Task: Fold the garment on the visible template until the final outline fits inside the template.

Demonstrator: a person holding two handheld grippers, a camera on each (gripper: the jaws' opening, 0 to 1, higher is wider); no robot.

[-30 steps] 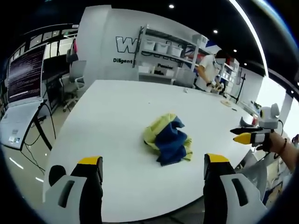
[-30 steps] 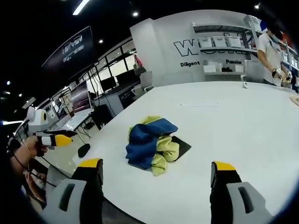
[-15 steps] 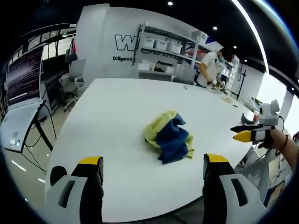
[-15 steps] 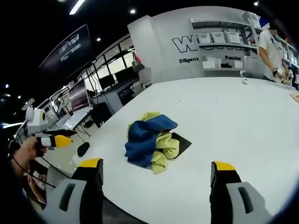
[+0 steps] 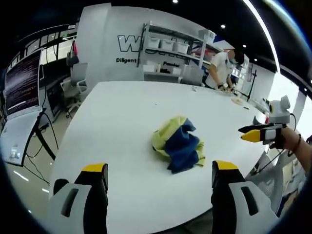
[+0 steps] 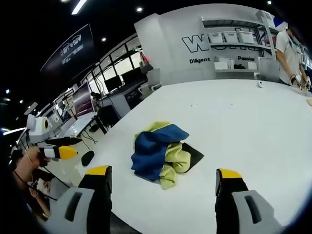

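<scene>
Little has changed beyond a slight camera drift: both grippers, left gripper [image 5: 159,173] and right gripper [image 6: 165,176], stay spread and empty at the near table [image 5: 112,117] edge. Beyond them the crumpled garment [image 6: 161,152] lies mid-table over the dark template [image 6: 195,154], untouched; folding hasn't begun.

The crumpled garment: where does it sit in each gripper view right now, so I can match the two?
Left gripper view: garment lies just right of centre on the white table, beyond the open claw.
Right gripper view: garment lies at centre, partly over a dark template.
Shared landmark: the wall lettering.
</scene>
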